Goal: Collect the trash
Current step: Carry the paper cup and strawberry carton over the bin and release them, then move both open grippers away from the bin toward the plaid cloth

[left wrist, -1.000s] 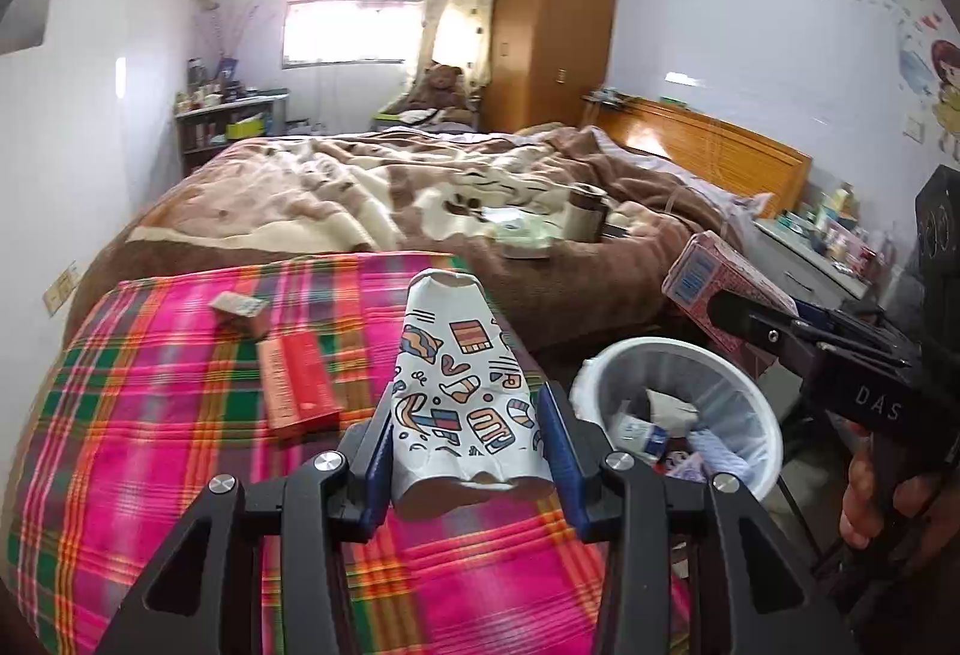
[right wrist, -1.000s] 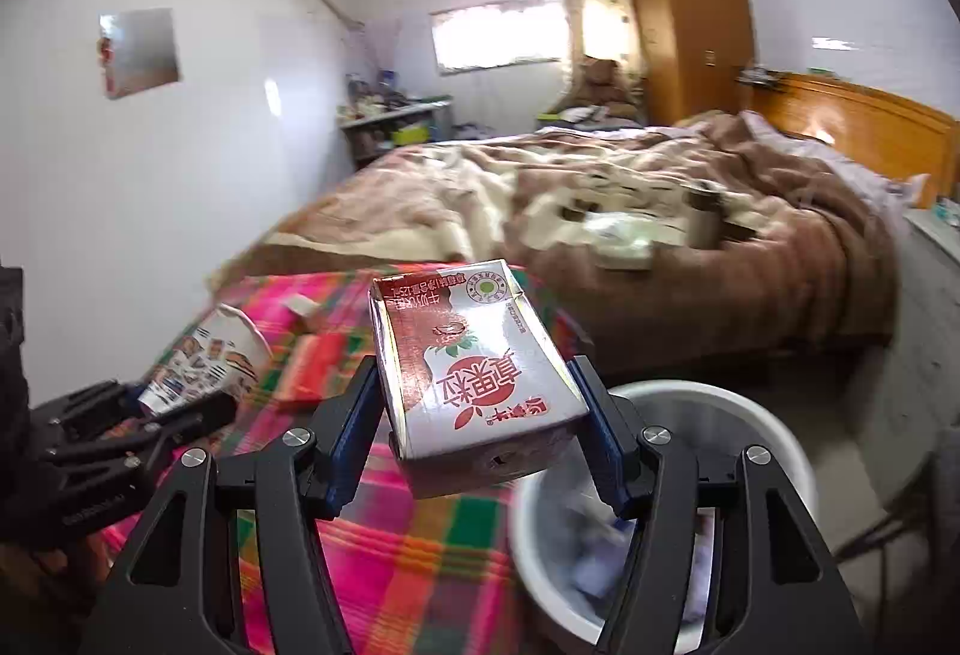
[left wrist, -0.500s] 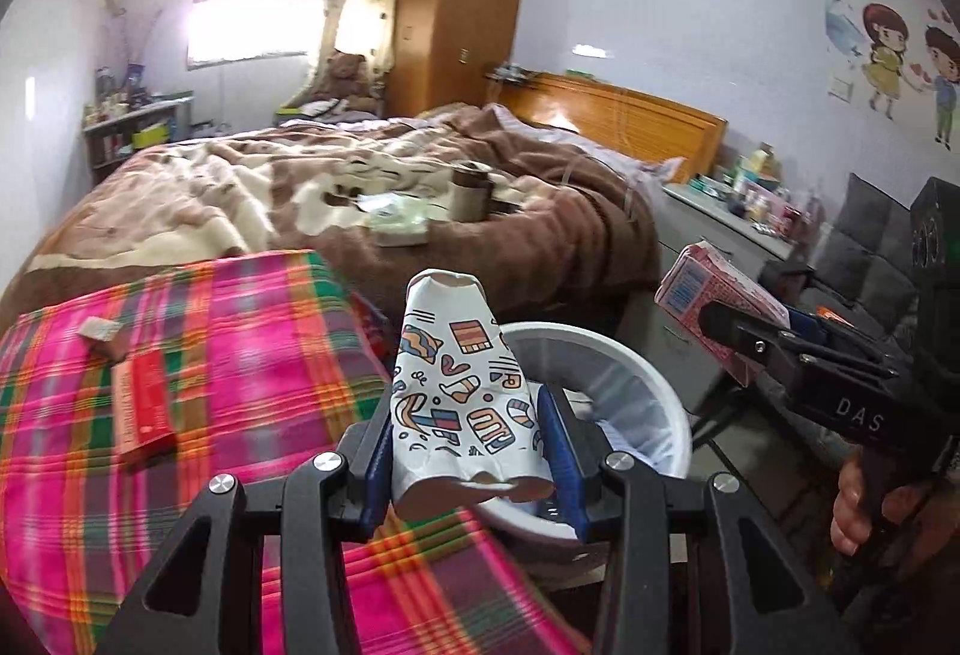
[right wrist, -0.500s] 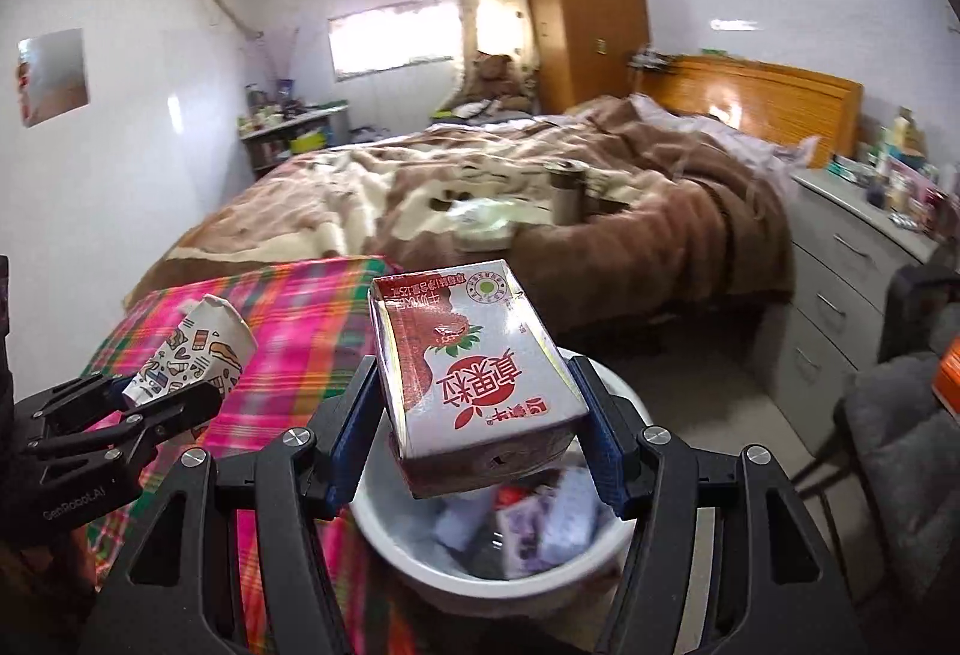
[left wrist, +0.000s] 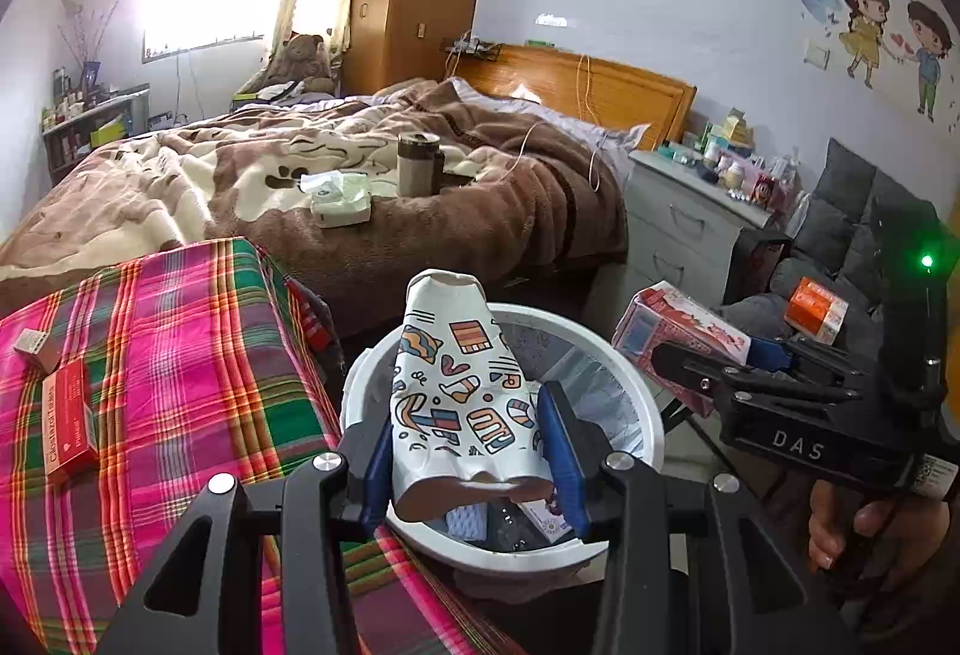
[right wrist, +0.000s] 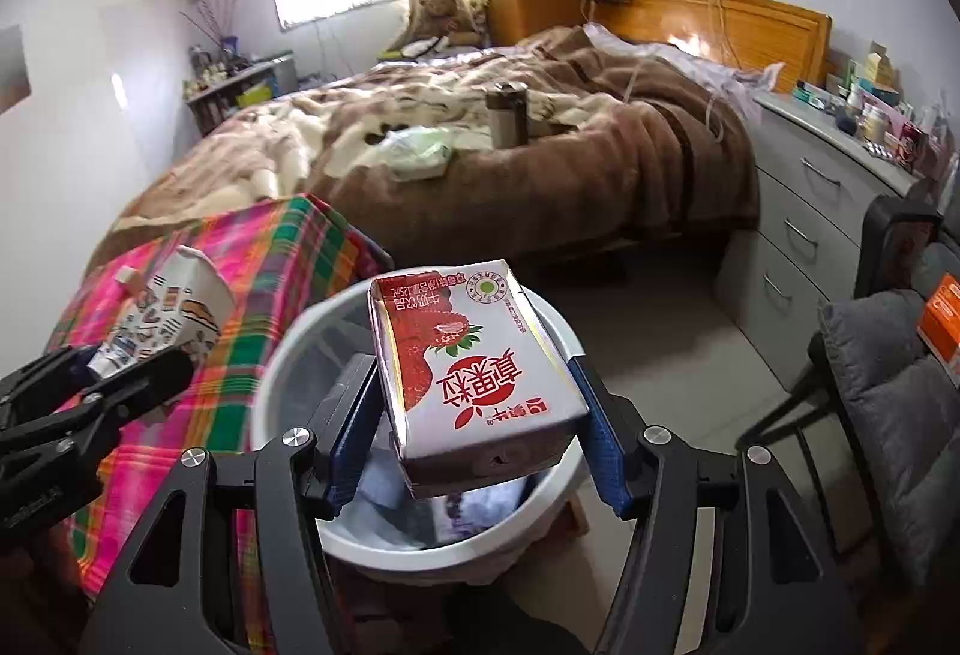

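My left gripper (left wrist: 465,451) is shut on a squashed white paper cup (left wrist: 459,391) with coloured doodles and holds it over the white trash bin (left wrist: 630,397). My right gripper (right wrist: 474,433) is shut on a red and white strawberry milk carton (right wrist: 474,373), held above the same bin (right wrist: 282,355), which holds several pieces of trash. The right gripper with the carton (left wrist: 678,331) also shows at the right of the left wrist view. The left gripper with the cup (right wrist: 168,319) shows at the left of the right wrist view.
A table with a pink plaid cloth (left wrist: 168,355) stands left of the bin, with a red box (left wrist: 69,427) and a small box (left wrist: 33,346) on it. A bed with a brown blanket (left wrist: 360,175) lies behind. A grey dresser (right wrist: 828,211) and a dark chair (right wrist: 888,373) stand at the right.
Both grippers have swung right from over the plaid table to above the trash bin, each holding its item. The bin now lies directly under both.
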Demonstrator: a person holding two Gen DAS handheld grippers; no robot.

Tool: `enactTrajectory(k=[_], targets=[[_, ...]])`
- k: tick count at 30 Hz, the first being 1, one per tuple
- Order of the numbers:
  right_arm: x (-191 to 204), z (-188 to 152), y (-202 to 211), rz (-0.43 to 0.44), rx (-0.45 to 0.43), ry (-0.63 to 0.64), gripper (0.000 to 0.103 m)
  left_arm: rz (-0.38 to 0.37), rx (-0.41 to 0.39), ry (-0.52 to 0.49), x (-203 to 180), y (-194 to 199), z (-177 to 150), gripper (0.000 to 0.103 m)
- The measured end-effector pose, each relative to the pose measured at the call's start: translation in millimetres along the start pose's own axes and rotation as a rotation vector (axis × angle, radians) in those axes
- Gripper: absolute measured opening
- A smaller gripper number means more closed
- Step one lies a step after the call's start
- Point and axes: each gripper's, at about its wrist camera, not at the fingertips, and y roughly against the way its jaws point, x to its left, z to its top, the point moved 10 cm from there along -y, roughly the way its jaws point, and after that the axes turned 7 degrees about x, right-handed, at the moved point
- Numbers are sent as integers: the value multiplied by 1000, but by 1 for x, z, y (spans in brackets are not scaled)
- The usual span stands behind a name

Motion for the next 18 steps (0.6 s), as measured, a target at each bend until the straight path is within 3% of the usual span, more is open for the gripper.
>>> enactTrajectory(k=[6, 10, 13, 16, 18], targets=[[-5, -2, -13, 7, 38, -4, 63, 19, 14, 7, 6, -17, 3, 45], [-4, -3, -21, 4, 63, 2, 63, 26, 12, 10, 8, -19, 6, 61], [-4, -4, -22, -2, 62, 13, 64, 19, 5, 7, 8, -16, 6, 61], [-2, -3, -18, 1, 44, 24, 73, 18, 1, 9, 10, -11, 6, 61], [0, -1, -14, 6, 32, 26, 74, 24, -6, 14, 13, -6, 6, 61]])
